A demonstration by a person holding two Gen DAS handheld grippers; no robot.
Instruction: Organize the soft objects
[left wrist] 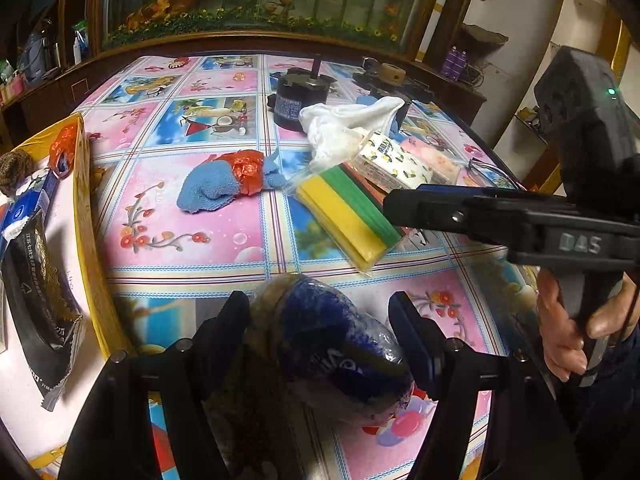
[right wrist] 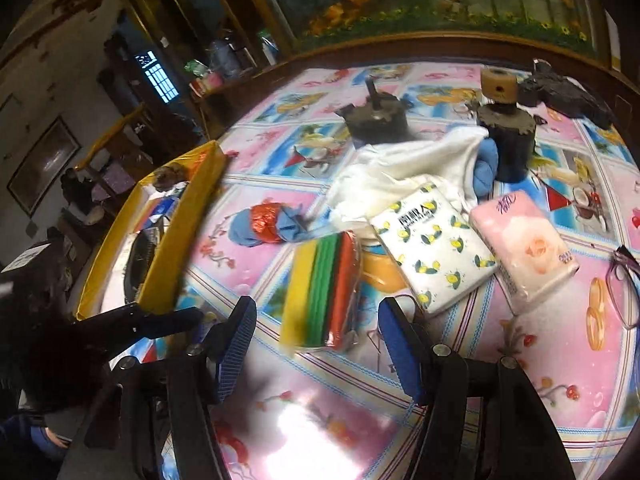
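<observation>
1. Left gripper (left wrist: pixel 320 328) has a plastic-wrapped blue and brown bundle (left wrist: pixel 332 344) (scrubber or cloth, can't tell) sitting between its jaws, low over the glossy pink-and-blue flowered tablecloth (left wrist: pixel 192 216). Jaws look partly apart, and I can't tell if the pads actually press on it.
2. Right gripper (right wrist: pixel 316 340) is empty, jaws apart w/ nothing between them, pointing at the clear-wrapped stack of yellow, green and orange sponges (right wrist: pixel 320 288), which lies flat on the cloth just ahead of the tips.
3. Sponge pack: prob v light and squishy, but the film wrap looks slick. I'd take it across the short side, mid-body, so the foam compresses and the wrap doesn't slide.
4. Behind it: lemon-print tissue pack (right wrist: pixel 434 248), pink rose tissue pack (right wrist: pixel 524 252), crumpled white cloth (right wrist: pixel 400 172), blue terry cloth tied w/ red plastic (right wrist: pixel 260 224). All soft, floppy, low-risk.
5. Yellow-rimmed tray (right wrist: pixel 180 240) on the left already has stuff in it, likely the drop spot.
</observation>
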